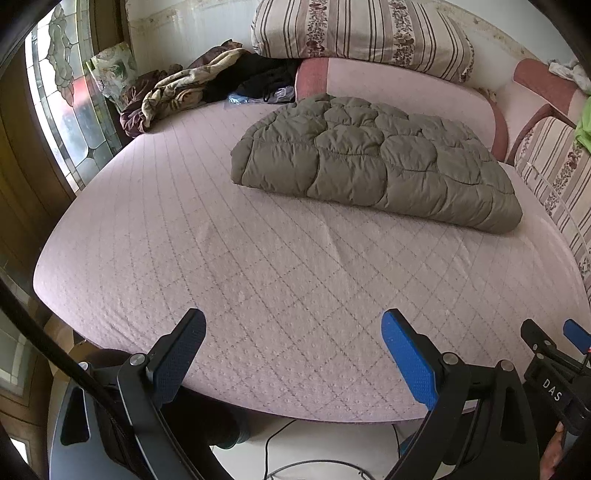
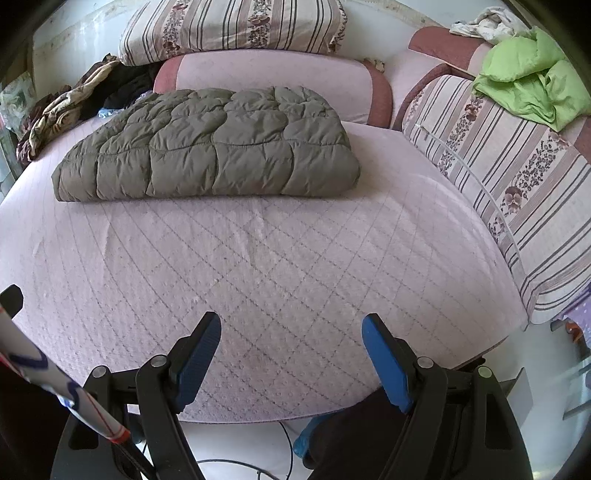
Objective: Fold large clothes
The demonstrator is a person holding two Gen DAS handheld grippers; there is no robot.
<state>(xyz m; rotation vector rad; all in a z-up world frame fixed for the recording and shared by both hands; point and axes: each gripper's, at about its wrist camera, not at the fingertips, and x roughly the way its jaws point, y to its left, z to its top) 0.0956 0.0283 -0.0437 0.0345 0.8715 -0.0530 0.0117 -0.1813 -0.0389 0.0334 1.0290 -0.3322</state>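
Observation:
An olive-green quilted puffer jacket [image 1: 373, 162] lies folded into a thick rectangle on the far half of the pink quilted bed [image 1: 221, 266]; it also shows in the right wrist view [image 2: 210, 147]. My left gripper [image 1: 293, 325] is open and empty, above the bed's near edge, well short of the jacket. My right gripper [image 2: 291, 325] is open and empty, also above the near edge of the bed [image 2: 258, 266]. The right gripper shows at the lower right of the left wrist view [image 1: 550, 332].
Striped floral pillows [image 1: 362, 33] and pink bolsters [image 1: 399, 88] line the back. A pile of dark and patterned clothes [image 1: 177, 92] sits at the back left by a stained-glass window [image 1: 62, 88]. A lime-green garment [image 2: 532, 81] lies on a striped cushion [image 2: 517, 184] at right. Cables [image 2: 236, 461] lie on the floor below.

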